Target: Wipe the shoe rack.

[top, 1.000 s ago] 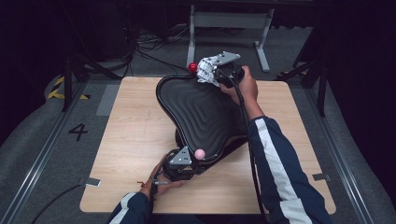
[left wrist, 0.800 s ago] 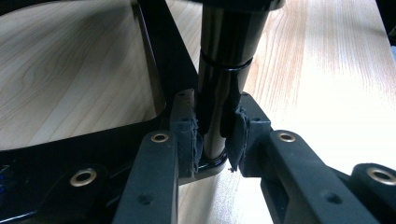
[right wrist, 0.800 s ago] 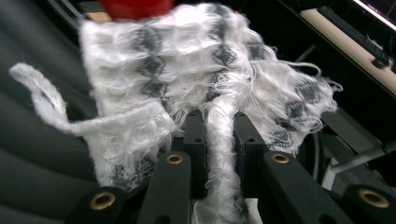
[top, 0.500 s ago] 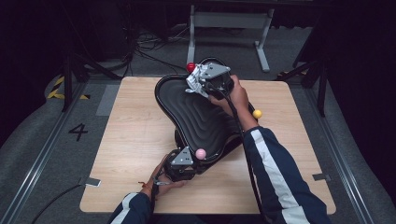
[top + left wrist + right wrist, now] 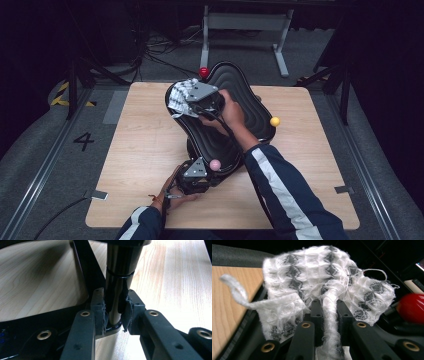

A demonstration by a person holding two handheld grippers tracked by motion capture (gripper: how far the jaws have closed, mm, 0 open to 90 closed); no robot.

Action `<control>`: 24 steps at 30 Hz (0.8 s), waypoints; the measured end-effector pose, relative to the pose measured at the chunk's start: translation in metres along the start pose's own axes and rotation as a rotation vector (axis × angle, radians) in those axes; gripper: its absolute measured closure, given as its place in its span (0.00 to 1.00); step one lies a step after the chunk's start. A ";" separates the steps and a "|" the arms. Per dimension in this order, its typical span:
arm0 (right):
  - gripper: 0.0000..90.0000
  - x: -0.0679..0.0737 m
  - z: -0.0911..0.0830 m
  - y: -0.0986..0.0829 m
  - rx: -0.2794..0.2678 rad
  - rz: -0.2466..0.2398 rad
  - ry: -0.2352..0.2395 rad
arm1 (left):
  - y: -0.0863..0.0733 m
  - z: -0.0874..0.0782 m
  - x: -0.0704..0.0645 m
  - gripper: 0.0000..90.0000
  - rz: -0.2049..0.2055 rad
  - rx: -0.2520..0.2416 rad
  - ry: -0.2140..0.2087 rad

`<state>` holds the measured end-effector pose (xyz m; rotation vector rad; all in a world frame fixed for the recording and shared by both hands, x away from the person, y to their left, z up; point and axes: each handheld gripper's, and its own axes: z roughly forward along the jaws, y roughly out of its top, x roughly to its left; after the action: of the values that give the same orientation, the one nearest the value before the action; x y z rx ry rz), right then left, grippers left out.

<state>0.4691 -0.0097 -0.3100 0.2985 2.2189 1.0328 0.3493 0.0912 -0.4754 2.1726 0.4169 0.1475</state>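
**Wiping the black tray while the near end is pinned**

Holding the black tray (image 5: 227, 125) steady, I keep my left tongs (image 5: 196, 176) clamped on its glossy post (image 5: 117, 287) at the near end. My right tongs (image 5: 187, 100) grip a bunched white cloth (image 5: 324, 290), pressed at the tray's far left rim, just short of the red ball (image 5: 203, 72). The tray's long axis runs from me toward the far edge of the table (image 5: 140, 150), so I judge the next wipe runs back along the ridges toward my left tongs. Pink ball (image 5: 215, 164) and yellow ball (image 5: 274, 121) sit at the rim.
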 end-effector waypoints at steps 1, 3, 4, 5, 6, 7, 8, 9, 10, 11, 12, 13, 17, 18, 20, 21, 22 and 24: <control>0.88 0.002 0.001 0.002 0.004 -0.011 -0.007 | 0.000 0.000 0.000 0.81 0.000 -0.006 -0.001; 0.88 0.004 0.002 0.005 0.006 -0.012 -0.012 | 0.000 0.000 0.000 0.81 -0.002 -0.004 0.000; 0.88 0.003 0.003 0.005 0.008 -0.008 -0.014 | 0.000 0.000 0.000 0.81 -0.004 -0.004 -0.001; 0.89 0.001 0.002 0.004 0.008 -0.001 -0.019 | 0.000 0.000 0.000 0.81 -0.004 -0.004 -0.001; 0.89 -0.003 0.002 0.001 0.013 0.003 -0.019 | 0.000 0.000 0.000 0.81 -0.010 -0.004 0.001; 0.89 -0.007 0.001 -0.001 0.016 0.009 -0.026 | 0.000 0.000 0.000 0.81 -0.013 -0.009 -0.001; 0.89 -0.011 0.001 -0.004 0.017 0.019 -0.028 | 0.000 0.000 0.000 0.81 -0.009 -0.008 -0.001; 0.89 -0.015 0.000 -0.007 0.020 0.031 -0.032 | 0.000 0.000 0.000 0.81 -0.004 -0.007 -0.001; 0.89 -0.022 -0.001 -0.012 0.030 0.040 -0.044 | 0.000 0.000 0.000 0.81 -0.005 -0.006 -0.001; 0.89 -0.027 -0.002 -0.016 0.036 0.058 -0.051 | 0.000 0.000 0.000 0.81 -0.011 -0.010 0.000; 0.89 -0.032 -0.003 -0.019 0.038 0.067 -0.052 | 0.000 0.000 0.000 0.81 -0.010 -0.008 0.000; 0.89 -0.039 -0.003 -0.024 0.037 0.082 -0.054 | 0.000 0.000 0.000 0.81 -0.011 -0.007 0.000; 0.90 -0.063 -0.007 -0.038 0.080 0.096 -0.084 | 0.000 0.000 0.000 0.81 -0.012 -0.005 0.002; 0.90 -0.067 -0.007 -0.040 0.089 0.099 -0.095 | 0.000 0.000 0.000 0.81 -0.013 -0.009 0.001; 0.90 -0.076 -0.007 -0.046 0.100 0.132 -0.114 | 0.000 0.000 0.000 0.81 -0.013 -0.010 -0.001; 0.90 -0.079 -0.006 -0.049 0.112 0.132 -0.137 | 0.000 0.000 0.000 0.81 -0.016 -0.008 0.001; 0.90 -0.085 -0.006 -0.053 0.113 0.147 -0.156 | -0.001 0.001 -0.001 0.81 -0.019 -0.013 0.002; 0.90 -0.093 -0.006 -0.058 0.119 0.195 -0.166 | -0.001 0.000 -0.001 0.81 -0.018 -0.011 0.002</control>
<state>0.5393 -0.0942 -0.3060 0.6411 2.1353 0.9406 0.3486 0.0909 -0.4760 2.1571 0.4363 0.1420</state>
